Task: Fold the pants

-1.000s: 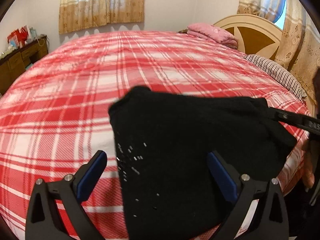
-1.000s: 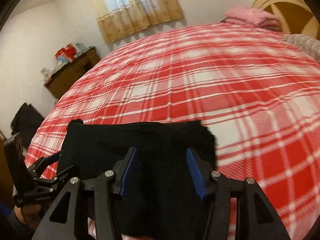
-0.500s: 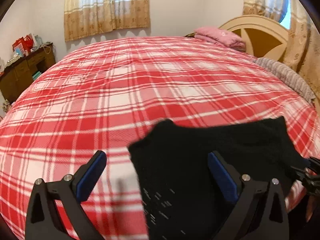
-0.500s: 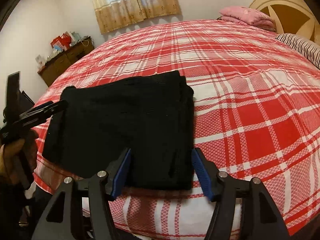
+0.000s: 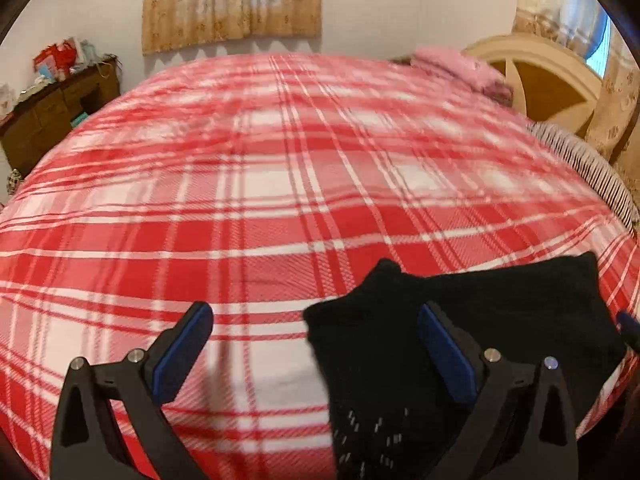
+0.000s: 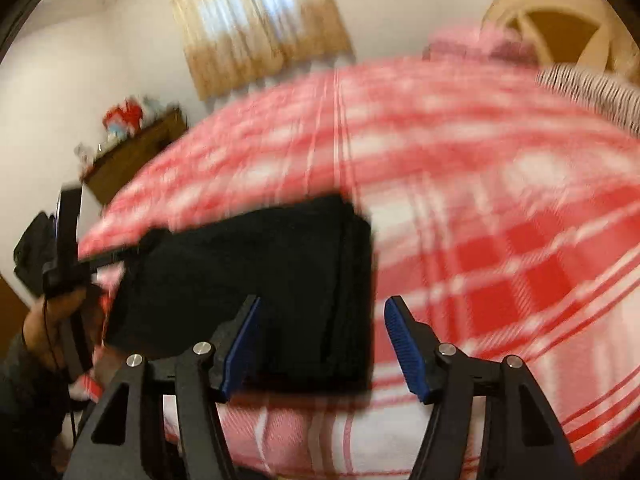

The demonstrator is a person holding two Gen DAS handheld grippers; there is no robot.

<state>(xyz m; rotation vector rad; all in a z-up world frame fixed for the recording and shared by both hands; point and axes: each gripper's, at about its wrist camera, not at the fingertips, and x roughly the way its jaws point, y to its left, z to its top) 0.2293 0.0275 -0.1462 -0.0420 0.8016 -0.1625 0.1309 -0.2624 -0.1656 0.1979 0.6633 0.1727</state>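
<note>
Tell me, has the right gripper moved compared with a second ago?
Yes. The right gripper has backed away from the folded black pants: they reached between its fingers before; now the near bed edge shows below them.

We see a wide bed covered with a red-and-white plaid blanket [image 5: 280,200] that fills most of both views. At the bed's far right corner lies a folded pink blanket [image 5: 460,64], just beside a cream, arched wooden headboard [image 5: 552,80]. Along the bed's right edge a striped pillow [image 5: 588,164] shows. Beyond the far edge, beige patterned curtains [image 5: 232,4] hang on the white wall, and more curtains [image 5: 616,96] hang near the headboard. Off the bed's left edge stands a dark wooden dresser [image 5: 52,116] with red and pale clutter [image 5: 56,58] on top, too blurred to name.
</note>
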